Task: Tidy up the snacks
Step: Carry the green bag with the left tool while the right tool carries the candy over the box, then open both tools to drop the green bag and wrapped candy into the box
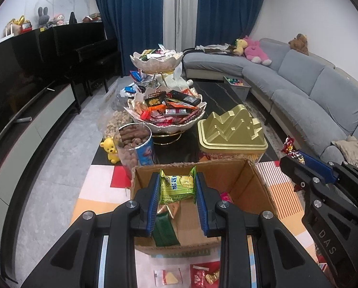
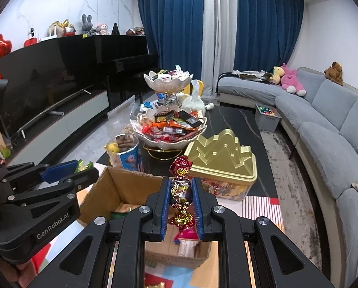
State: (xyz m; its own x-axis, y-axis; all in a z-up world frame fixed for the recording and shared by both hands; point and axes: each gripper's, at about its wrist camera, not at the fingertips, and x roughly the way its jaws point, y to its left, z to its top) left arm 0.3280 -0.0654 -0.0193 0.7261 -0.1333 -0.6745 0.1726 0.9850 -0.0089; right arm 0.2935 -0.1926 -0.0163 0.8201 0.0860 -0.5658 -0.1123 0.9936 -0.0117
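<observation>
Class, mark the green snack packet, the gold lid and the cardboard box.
green snack packet (image 1: 177,187), left wrist view, middle of wrapper.
gold lid (image 1: 231,129), left wrist view, stepped top.
cardboard box (image 1: 227,172), left wrist view, inner back wall.

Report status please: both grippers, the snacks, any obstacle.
Left gripper shut on green snack packet. Right gripper shut on foil candy. Both above cardboard box. Nothing blocking.

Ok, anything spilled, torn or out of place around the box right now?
Yes: the brown cardboard box has ragged, torn top edges, and loose wrapped sweets lie on the colourful mat in front of it, outside it. Nothing looks spilled on the table.
</observation>
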